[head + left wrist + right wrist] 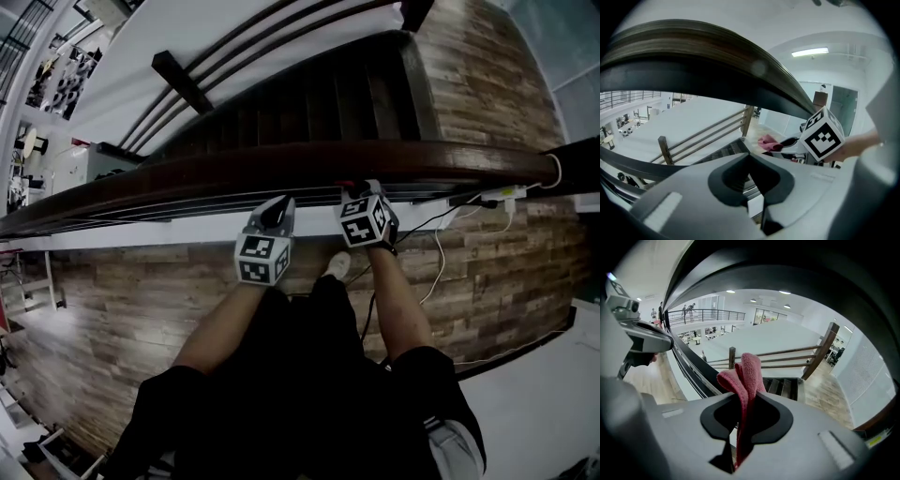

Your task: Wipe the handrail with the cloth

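**A:** Closest in, the right tool [740, 427] is pinching the red cloth [746, 373] by one thin fold. Most of the cloth stands loose above the jaws.

**B:** So friction could tug it free?

**A:** That's my worry. The left tool [752, 187] is pressed together on nothing, just beside the right one at its 9 o'clock. It can't help hold the cloth, and the two marker cubes could knock together if the sweep goes that way.

**B:** Where is the cloth relative to the rail?

**A:** In the head view it peeks out at the right tool's 12 o'clock, at the near edge of the dark wooden handrail [281, 161]. I can't tell whether it touches.

**B:** And farther out?

**A:** The staircase [309, 94] drops away beyond the rail at 12 o'clock, so a lost cloth would probably land down there. Toward 3 o'clock a white cable [439, 248] hangs near the rail's end, and a long stroke might snag it.
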Demonstrator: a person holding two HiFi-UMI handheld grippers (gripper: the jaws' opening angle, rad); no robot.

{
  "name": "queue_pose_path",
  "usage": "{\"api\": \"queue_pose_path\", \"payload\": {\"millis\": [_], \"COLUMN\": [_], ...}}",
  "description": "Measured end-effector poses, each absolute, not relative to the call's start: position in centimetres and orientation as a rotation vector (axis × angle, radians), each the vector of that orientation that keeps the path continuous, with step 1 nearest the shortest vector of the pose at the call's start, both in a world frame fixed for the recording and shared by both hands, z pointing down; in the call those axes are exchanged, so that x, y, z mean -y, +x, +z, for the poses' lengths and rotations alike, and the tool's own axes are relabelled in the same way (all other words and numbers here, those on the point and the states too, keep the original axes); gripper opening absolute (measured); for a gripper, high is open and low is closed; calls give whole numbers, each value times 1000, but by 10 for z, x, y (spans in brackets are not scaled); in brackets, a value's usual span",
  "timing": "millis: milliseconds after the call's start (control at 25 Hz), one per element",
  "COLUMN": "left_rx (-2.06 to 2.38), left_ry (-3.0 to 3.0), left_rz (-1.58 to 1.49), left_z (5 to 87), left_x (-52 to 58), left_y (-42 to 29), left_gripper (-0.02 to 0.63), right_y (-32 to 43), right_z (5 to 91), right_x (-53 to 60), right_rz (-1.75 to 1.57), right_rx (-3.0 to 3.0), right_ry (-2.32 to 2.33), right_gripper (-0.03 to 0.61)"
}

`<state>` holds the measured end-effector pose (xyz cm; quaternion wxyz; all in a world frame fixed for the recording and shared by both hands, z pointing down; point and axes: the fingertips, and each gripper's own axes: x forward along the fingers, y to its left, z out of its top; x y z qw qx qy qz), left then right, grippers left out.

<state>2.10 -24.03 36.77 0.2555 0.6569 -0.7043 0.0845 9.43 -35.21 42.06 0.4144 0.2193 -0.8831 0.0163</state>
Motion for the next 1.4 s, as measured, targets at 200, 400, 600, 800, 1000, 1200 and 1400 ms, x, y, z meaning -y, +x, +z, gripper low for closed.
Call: {"api": "queue_pose_path", "payload": {"millis": [200,400,600,800,1000,1200,1400], "left_rx": [1950,1977,2000,1992,2014,2032,2040], "left_ry": [1724,1683,1629,1640,1596,1561,1544], "left_rz": [200,190,176,156,146,127,113], "left_z": [369,370,373,371,373,375,374], "left_x": [228,215,200,184,158,136,121], "left_y": [1,-17,-36,-54,-82,-110,-132], "left_gripper": [0,0,0,0,0,0,0], "right_y": [76,60,40,16,-8,-29,-52], "right_z": [422,422,423,424,424,426,425], "right_x": [339,331,315,302,284,270,253], "right_rz": [28,26,11,-8,-30,-48,-63], "right_rx": [2216,2220,2228,2222,2211,2204,2199], "right_ry": [500,477,429,400,373,365,337], "right_gripper": [52,52,52,52,52,52,52]}}
